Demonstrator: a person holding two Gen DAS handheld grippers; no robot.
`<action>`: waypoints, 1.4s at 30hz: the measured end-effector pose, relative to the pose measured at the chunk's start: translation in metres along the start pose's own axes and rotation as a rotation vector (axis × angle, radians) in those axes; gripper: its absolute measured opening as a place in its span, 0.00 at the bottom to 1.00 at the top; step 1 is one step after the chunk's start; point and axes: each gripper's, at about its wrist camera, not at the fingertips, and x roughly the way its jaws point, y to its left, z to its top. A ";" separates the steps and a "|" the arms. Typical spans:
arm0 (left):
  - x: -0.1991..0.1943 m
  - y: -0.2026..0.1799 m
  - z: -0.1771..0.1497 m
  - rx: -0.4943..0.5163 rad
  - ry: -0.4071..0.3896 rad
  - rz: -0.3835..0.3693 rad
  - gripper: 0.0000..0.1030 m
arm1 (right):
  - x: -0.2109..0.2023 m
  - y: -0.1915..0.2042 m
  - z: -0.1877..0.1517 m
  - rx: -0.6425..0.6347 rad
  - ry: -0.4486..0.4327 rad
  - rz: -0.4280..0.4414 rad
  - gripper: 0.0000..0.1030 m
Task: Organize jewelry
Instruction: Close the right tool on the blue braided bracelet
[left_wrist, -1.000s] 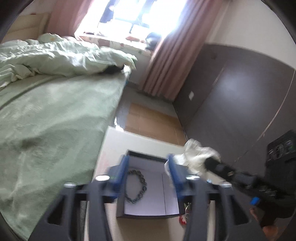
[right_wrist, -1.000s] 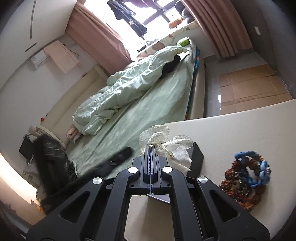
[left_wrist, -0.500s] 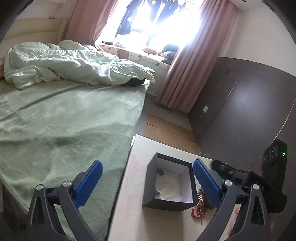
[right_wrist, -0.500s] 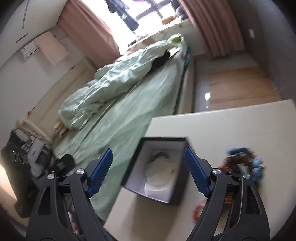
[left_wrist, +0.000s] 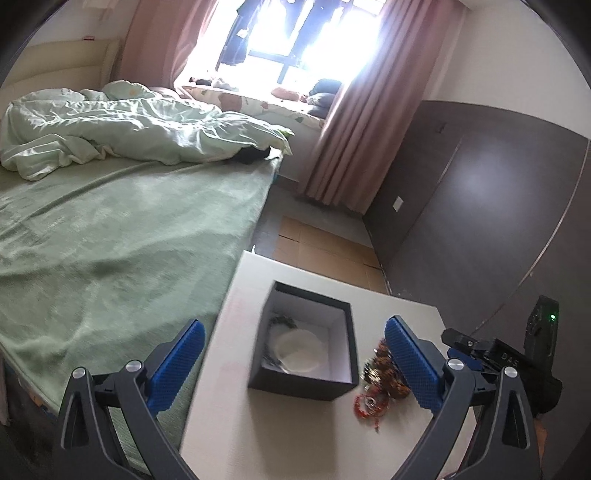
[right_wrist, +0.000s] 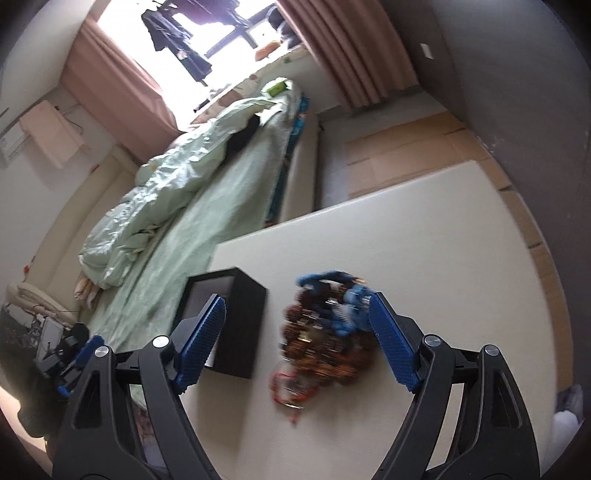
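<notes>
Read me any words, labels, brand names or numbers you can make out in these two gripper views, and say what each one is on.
"DAS", or close to it: pale letters on the black body of the right gripper, left wrist view; small, so uncertain.
Nothing else is legible: the black open-topped box, the heap of beaded bracelets and the white table show no lettering.

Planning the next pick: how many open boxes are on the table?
1. The black square box with a white lining sits near the white table's bed-side edge, left of the beaded jewelry pile. Others may lie out of view.
</notes>
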 end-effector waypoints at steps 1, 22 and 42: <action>0.002 -0.005 -0.003 0.009 0.007 0.000 0.92 | -0.001 -0.006 0.000 0.010 0.005 -0.006 0.76; 0.064 -0.053 -0.046 -0.012 0.236 -0.088 0.46 | 0.038 -0.026 0.008 0.038 0.128 -0.082 0.48; 0.121 -0.059 -0.088 -0.132 0.380 -0.123 0.36 | 0.041 -0.030 0.006 0.023 0.117 -0.087 0.16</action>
